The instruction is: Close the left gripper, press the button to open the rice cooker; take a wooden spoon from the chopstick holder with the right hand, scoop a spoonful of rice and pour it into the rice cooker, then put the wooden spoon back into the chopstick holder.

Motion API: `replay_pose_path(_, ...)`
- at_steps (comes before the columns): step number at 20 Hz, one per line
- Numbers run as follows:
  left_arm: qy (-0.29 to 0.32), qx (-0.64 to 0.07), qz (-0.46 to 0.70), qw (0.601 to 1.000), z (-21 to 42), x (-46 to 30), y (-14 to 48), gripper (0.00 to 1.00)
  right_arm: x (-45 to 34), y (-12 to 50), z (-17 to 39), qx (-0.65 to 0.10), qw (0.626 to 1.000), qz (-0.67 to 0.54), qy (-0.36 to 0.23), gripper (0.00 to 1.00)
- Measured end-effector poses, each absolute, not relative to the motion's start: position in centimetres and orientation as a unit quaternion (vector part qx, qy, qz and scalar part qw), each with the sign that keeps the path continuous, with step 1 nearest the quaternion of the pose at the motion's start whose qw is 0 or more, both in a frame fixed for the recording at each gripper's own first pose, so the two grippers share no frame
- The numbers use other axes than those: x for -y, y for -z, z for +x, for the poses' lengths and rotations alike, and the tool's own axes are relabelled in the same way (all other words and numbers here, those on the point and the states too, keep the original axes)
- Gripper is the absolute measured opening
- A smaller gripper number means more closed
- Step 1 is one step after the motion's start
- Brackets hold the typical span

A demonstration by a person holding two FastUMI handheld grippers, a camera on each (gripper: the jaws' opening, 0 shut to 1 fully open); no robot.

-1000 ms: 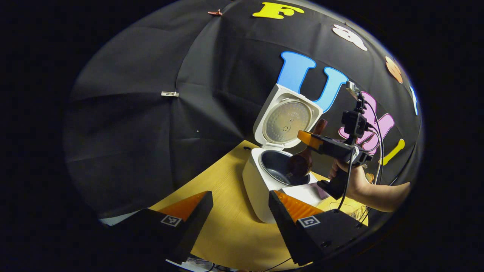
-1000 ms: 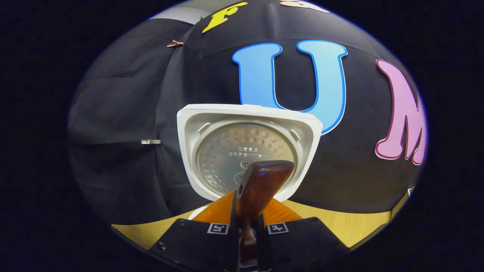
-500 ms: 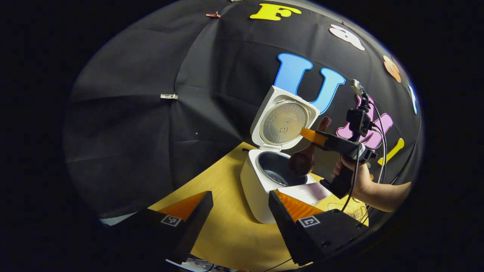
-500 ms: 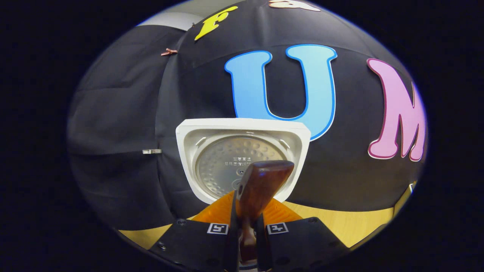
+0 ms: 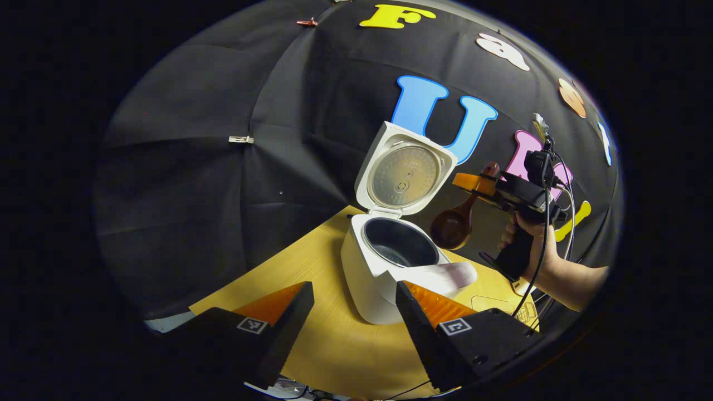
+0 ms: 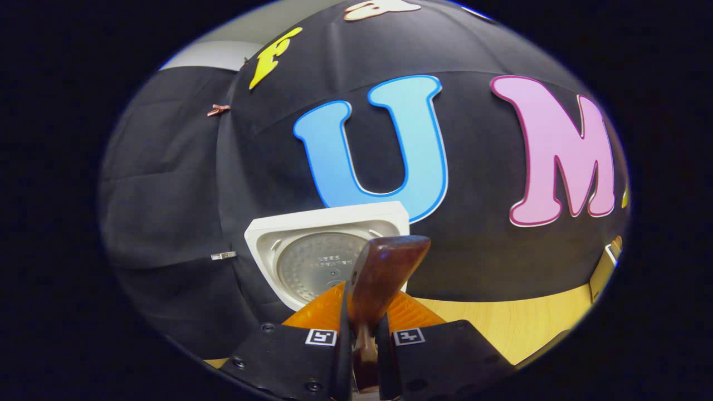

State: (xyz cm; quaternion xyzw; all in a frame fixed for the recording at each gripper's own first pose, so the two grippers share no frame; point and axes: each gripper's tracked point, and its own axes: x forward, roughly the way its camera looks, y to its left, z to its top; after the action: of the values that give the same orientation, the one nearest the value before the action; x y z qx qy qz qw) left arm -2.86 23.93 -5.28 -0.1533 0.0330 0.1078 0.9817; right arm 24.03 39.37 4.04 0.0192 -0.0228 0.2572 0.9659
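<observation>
The white rice cooker (image 5: 370, 281) stands on the yellow table with its lid (image 5: 405, 177) tipped up and its dark inner pot (image 5: 398, 249) showing. My left gripper (image 5: 353, 292) is open and low in front of the cooker, with nothing between its fingers. A hand holds my right gripper (image 5: 473, 184) in the air to the right of the cooker. It is shut on the handle of the wooden spoon (image 5: 452, 229), whose bowl hangs down beside the pot's right rim. In the right gripper view the spoon handle (image 6: 384, 273) sticks up between the fingers of the right gripper (image 6: 362, 314), before the raised lid (image 6: 312, 259).
The yellow wooden table (image 5: 334, 345) runs from the cooker toward me and to the right (image 6: 529, 328). A wire-like item (image 5: 526, 314) lies near the table's right edge, too small to make out. A cable hangs from the right gripper. Black cloth walls close the back.
My right gripper has carried the spoon up and to the right, out of the pot; its bowl now hangs beside the cooker. The lid looks smaller and lower in the right gripper view.
</observation>
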Motion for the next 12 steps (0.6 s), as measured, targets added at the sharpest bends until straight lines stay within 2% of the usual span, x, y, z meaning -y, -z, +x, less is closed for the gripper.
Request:
replay_pose_path(8, -0.078, -0.035, -0.127, 0.988, -1.3, -19.0, 4.1, 0.96, -30.9, -6.0, 23.8, 0.009, 0.972, 0.094, -0.215, 0.22)
replay_pose_path(9, -0.073, -0.036, -0.123, 0.989, -1.0, -18.1, 4.1, 0.92, -29.2, -6.1, 23.9, 0.009, 0.974, 0.099, -0.205, 0.22)
replay_pose_path(12, -0.048, -0.044, -0.114, 0.991, 0.2, -15.0, 3.9, 0.92, -23.4, -6.5, 24.1, 0.013, 0.979, 0.111, -0.169, 0.22)
